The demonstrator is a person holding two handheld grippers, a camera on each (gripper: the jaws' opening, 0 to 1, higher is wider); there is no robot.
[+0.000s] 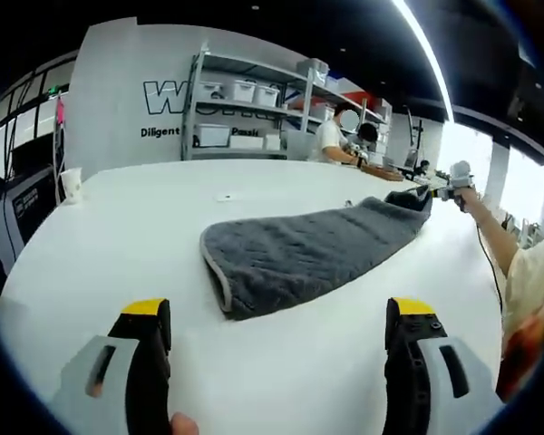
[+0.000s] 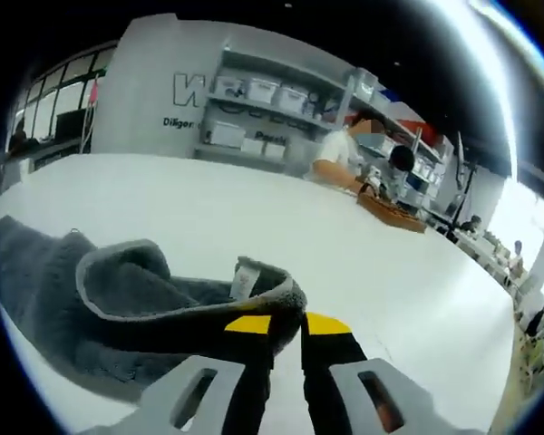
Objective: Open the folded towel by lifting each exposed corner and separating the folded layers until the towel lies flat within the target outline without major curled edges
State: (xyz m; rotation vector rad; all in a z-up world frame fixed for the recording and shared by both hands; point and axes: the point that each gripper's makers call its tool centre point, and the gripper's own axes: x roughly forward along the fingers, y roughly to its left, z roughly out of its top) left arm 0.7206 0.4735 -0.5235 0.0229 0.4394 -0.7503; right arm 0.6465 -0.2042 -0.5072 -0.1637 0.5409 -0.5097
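Right tool [image 2: 286, 328], nearest in the right gripper view: yellow-tipped jaws nearly together, pinching the hemmed edge of the grey towel [image 2: 118, 299] at a corner, just beside the white label [image 2: 243, 277]. The gripped edge is raised and curls over in a loop; the layer beneath lies slack on the white table [image 2: 254, 208]. Left tool [image 1: 276, 317] hovers above the table with jaws spread wide, holding nothing, short of the towel's near rounded end [image 1: 219, 272]. In the left gripper view the towel [image 1: 308, 254] lies as a long folded strip across the table, and the right tool [image 1: 453, 181] sits at its far end with the person's arm [image 1: 494, 240] reaching out to it. No target outline can be made out on the table. Judgement: step in hand is peeling the top layer off from the far corner. To do it well, lift only enough to clear the lower layer, then carry the corner away from the fold in a low arc so the hem does not roll under. The left tool would best pin the lower layer at the near end, else the whole strip may drag. Check that only one layer is caught; the pinch depth is unclear from here. A person works at a distant bench [image 2: 394, 213], well apart.
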